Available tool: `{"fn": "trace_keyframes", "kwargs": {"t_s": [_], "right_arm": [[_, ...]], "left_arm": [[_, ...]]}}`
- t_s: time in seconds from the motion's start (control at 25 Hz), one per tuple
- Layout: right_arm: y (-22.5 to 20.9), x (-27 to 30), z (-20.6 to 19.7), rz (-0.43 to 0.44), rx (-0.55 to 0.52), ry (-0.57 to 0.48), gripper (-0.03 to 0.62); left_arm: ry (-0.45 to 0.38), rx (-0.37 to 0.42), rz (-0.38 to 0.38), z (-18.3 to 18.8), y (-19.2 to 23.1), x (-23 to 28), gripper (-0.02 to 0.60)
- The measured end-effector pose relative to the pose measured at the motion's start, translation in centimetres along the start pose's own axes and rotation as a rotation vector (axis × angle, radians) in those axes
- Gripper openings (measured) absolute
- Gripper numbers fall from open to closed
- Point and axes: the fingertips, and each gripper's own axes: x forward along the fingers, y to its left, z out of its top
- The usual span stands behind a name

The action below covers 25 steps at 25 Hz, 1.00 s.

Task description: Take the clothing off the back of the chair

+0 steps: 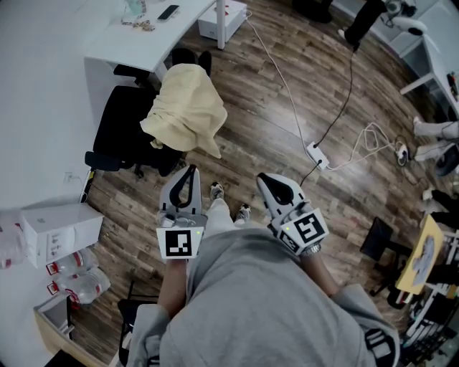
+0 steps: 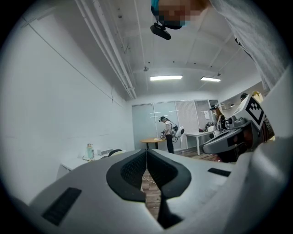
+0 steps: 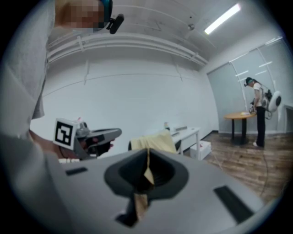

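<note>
A pale yellow garment hangs over the back of a black office chair pushed against a white desk. Both grippers are held close to my body, short of the chair and pointing toward it. My left gripper has its jaws together with nothing between them, as the left gripper view shows. Beside it, my right gripper is also shut and empty. In the right gripper view the yellow garment shows just beyond the jaw tips, some way off.
A power strip with cables lies on the wooden floor to the right of the chair. A white box sits by the desk leg, another white box and water bottles at left. A person stands far off at a round table.
</note>
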Motion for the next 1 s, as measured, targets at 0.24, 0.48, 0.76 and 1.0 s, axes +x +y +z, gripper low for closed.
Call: {"fn": "trace_keyframes", "kwargs": {"t_s": [0.24,0.48,0.76,1.0], "right_arm": [[-1.1,2.5,1.2,-0.029,0.000,0.000,0.035],[-2.1,4.6,1.2,-0.054,0.034,-0.001,0.035],[-2.0,7.4,1.9,-0.053,0.025,-0.010,0.035],[-2.4,8.9,2.4,-0.086,0.029,-0.016,0.035]], "left_arm": [[0.016,-0.008,-0.025,0.1,2.0,2.7,0.035],[0.020,0.005,-0.060,0.1,3.4,4.9,0.036],[0.033,0.016,-0.064,0.1,5.9,6.5,0.037],[0.054,0.029,-0.095,-0.2,7.4,8.0,0.050]]}}
